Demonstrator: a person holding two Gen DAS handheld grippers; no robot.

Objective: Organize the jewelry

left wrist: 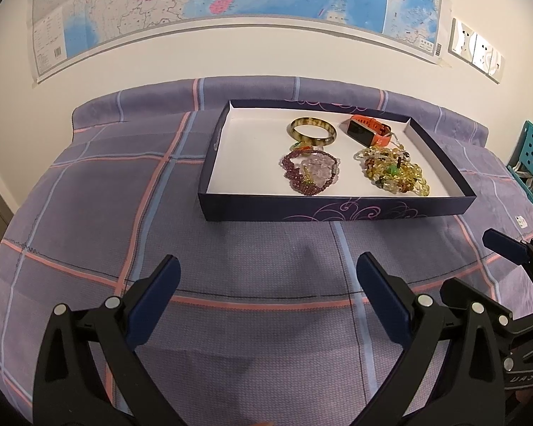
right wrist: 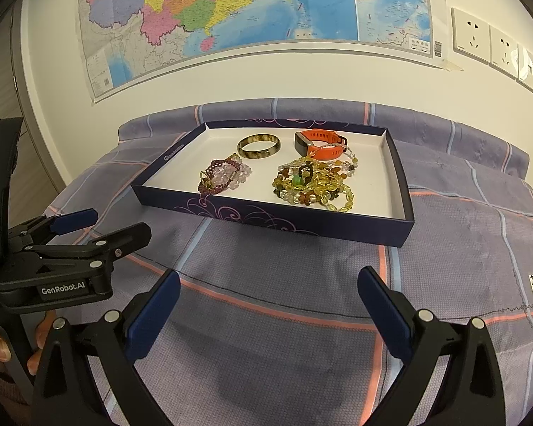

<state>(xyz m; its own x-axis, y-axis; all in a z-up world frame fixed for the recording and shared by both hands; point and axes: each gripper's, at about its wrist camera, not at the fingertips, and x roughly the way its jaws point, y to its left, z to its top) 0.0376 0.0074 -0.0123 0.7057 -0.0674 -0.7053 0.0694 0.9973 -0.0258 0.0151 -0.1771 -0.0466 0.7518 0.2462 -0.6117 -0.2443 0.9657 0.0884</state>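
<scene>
Nearest the cameras, the left gripper (left wrist: 266, 269) and the right gripper (right wrist: 266, 284) both stand with jaws spread wide and nothing between them, poised over the purple plaid bedspread (left wrist: 89, 213). The two sit close side by side – each shows at the edge of the other's view. Between the fingertips and the box lies an unobstructed strip of cloth.

Beyond that strip sits the shallow dark-blue box (left wrist: 337, 207), low-walled, white inside, its near wall facing the grippers. All jewelry lies within it, toward the right and centre: a purple bead bracelet (left wrist: 309, 172) and a heap of yellow beads (left wrist: 394, 174) in the nearer row, a brown bangle (left wrist: 312, 130) and an orange smartwatch (left wrist: 367, 130) behind. The box's left portion is bare floor – room to work there.

Cloth margins remain open left and right of the box. Behind it, a rolled fabric edge meets the wall, which carries a map (right wrist: 248, 10) and power sockets (right wrist: 494, 44).
</scene>
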